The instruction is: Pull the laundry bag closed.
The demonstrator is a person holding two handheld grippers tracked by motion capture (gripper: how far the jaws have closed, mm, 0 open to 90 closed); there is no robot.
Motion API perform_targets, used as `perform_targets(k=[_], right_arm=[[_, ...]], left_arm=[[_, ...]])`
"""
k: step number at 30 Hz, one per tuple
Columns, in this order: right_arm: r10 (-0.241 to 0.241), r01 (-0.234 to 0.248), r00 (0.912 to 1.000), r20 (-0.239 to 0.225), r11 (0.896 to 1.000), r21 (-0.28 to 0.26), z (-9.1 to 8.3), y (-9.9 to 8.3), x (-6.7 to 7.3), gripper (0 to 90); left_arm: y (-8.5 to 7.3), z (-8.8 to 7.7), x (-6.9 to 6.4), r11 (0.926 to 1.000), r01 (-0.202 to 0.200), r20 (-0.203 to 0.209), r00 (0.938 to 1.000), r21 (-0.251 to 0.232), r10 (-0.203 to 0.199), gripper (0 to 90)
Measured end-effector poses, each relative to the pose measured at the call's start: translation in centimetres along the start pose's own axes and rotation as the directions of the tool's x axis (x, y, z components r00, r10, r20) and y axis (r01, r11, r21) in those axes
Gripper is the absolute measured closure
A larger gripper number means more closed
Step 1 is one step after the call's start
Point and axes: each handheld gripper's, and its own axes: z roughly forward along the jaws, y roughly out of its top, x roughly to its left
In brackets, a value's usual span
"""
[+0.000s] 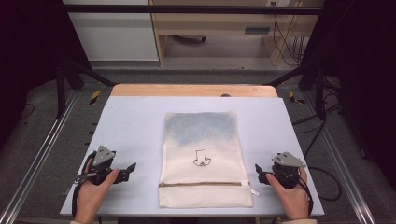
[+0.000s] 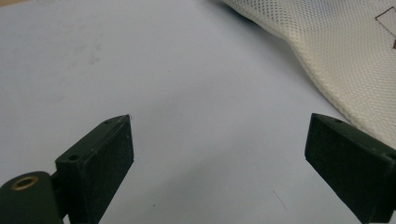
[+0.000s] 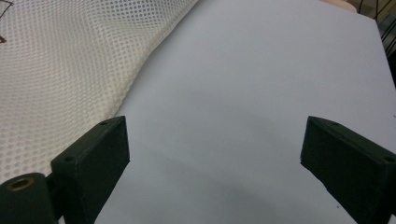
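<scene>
A cream mesh laundry bag [image 1: 201,156] lies flat in the middle of the pale table [image 1: 135,121], with a brown zipper [image 1: 205,184] across its near end and something bluish inside its far half. My left gripper [image 1: 130,170] rests on the table to the bag's left, jaws wide apart with only bare tabletop between them [image 2: 219,154]; the bag's edge [image 2: 336,56] runs along the upper right of the left gripper view. My right gripper [image 1: 258,172] sits just right of the bag near the zipper end, open and empty [image 3: 215,154], with the mesh [image 3: 70,79] at its left.
A white zipper pull tag [image 1: 255,192] sticks out at the bag's near right corner. A wooden strip [image 1: 194,90] borders the table's far edge. Metal rails [image 1: 37,158] flank the table, and cables [image 1: 327,182] trail off on the right.
</scene>
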Motion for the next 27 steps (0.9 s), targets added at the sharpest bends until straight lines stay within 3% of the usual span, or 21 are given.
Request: perform_targets(k=[4,7,9,13,17,20,21,27], right_arm=[[0.000,0.000,0.9998,-0.020,1.000,0.000,-0.3,0.1,0.5,8.2],[-0.014,0.014,0.9993,-0.033,1.000,0.000,-0.5,0.5,0.9,10.4],[-0.039,0.041,0.9962,-0.078,0.999,0.024,-0.6,0.8,1.8,13.2],[-0.081,0.086,0.9894,-0.121,0.996,0.039,-0.4,1.6,3.1,14.4],[-0.140,0.154,0.9719,-0.189,0.986,0.057,-0.1,2.8,5.1,15.9],[-0.211,0.236,0.9451,-0.250,0.969,0.074,0.2,4.1,7.1,16.3],[-0.211,0.236,0.9451,-0.250,0.969,0.074,0.2,4.1,7.1,16.3],[-0.259,0.297,0.9137,-0.313,0.951,0.080,0.7,6.0,9.0,17.3]], left_arm=[[-0.4,-0.7,-0.4,1.0000,-0.008,-0.001,1.0000,0.000,0.008,7.6],[-0.4,-0.8,-0.8,0.9995,0.005,-0.019,0.9998,-0.030,-0.005,5.8],[-0.4,-0.6,-1.1,0.9993,0.000,-0.027,0.9996,-0.037,-0.001,5.5],[-0.3,-0.5,-1.4,0.9989,0.000,-0.030,0.9996,-0.048,-0.002,5.5],[-0.3,-0.4,-1.4,0.9996,-0.005,-0.039,0.9992,-0.028,0.004,5.5],[-0.4,-0.3,-1.1,0.9998,0.009,-0.042,0.9991,-0.020,-0.010,5.5],[-0.4,-0.3,-1.0,0.9997,0.011,-0.043,0.9990,-0.023,-0.012,5.5],[-0.5,-0.2,-0.8,0.9998,0.016,-0.037,0.9992,-0.010,-0.016,5.5]])
